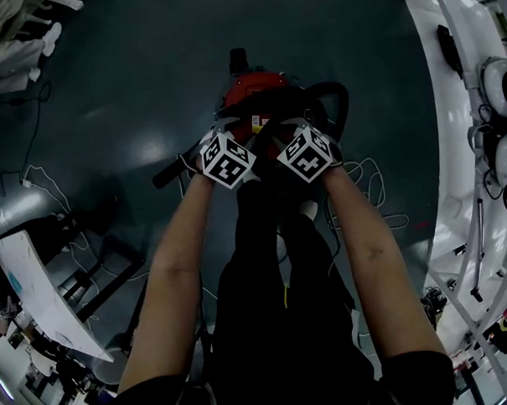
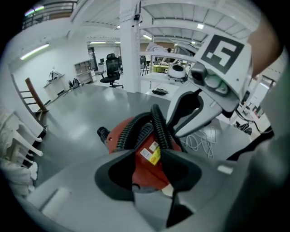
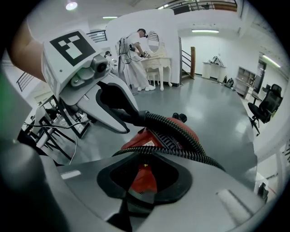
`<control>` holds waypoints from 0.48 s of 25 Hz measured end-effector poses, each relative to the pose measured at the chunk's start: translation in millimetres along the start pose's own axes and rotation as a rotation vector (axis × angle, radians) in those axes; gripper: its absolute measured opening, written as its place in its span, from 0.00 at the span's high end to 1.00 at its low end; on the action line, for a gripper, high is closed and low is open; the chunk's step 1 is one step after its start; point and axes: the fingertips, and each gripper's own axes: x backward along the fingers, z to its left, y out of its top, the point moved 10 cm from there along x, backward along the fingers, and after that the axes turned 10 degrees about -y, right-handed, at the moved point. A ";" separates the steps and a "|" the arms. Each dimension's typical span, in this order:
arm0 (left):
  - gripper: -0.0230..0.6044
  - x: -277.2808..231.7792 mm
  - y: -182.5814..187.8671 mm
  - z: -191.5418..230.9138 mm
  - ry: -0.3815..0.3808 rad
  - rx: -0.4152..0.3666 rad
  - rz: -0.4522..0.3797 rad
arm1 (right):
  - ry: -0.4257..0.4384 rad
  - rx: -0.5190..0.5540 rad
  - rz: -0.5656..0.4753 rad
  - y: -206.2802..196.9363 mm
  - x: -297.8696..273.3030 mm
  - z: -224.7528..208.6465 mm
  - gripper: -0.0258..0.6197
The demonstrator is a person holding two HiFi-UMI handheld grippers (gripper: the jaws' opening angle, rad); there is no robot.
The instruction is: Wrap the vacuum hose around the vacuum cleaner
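The red vacuum cleaner (image 1: 254, 93) stands on the dark floor just ahead of both grippers, with its black ribbed hose (image 1: 342, 101) looped over and round its right side. In the right gripper view the left gripper (image 3: 138, 118) is shut on a stretch of the hose (image 3: 195, 155) above the red body (image 3: 133, 140). The same hose lies across the tips of my right gripper (image 3: 152, 156). The left gripper view shows the right gripper (image 2: 170, 132) pinching the hose (image 2: 158, 124) where it arches over the vacuum (image 2: 114, 132). Left gripper (image 1: 236, 131) and right gripper (image 1: 294, 128) hang side by side.
A white cable (image 1: 372, 173) lies coiled on the floor right of the vacuum, and a black tube (image 1: 167, 175) lies to its left. White desks (image 1: 456, 164) line the right side. A person (image 3: 138, 59) works at a far white dresser beyond a black frame (image 3: 59, 127).
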 end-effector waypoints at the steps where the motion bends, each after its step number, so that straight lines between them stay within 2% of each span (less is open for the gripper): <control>1: 0.67 -4.4 -2.9 1.1 0.007 0.017 0.012 | -0.001 -0.005 0.002 -3.4 -5.5 -1.2 0.83; 2: 0.67 -8.4 -5.7 2.8 0.017 0.027 0.022 | -0.006 -0.012 -0.004 -5.3 -10.4 -2.8 0.84; 3: 0.67 -11.2 -8.1 4.7 0.029 0.027 0.028 | -0.012 -0.018 -0.019 -5.4 -14.1 -4.4 0.90; 4: 0.73 -12.5 -9.8 7.1 0.044 0.016 0.029 | -0.016 -0.025 -0.039 -3.5 -16.6 -5.7 0.93; 6: 0.79 -11.9 -11.4 11.6 0.066 -0.024 0.025 | -0.016 -0.028 -0.080 5.6 -19.7 -5.4 0.93; 10: 0.78 -12.0 -13.1 14.7 0.062 -0.092 0.022 | 0.015 -0.038 -0.158 30.4 -29.1 1.5 0.85; 12: 0.75 -13.4 -15.2 21.1 0.065 -0.100 0.027 | 0.031 -0.048 -0.168 47.6 -39.3 3.5 0.74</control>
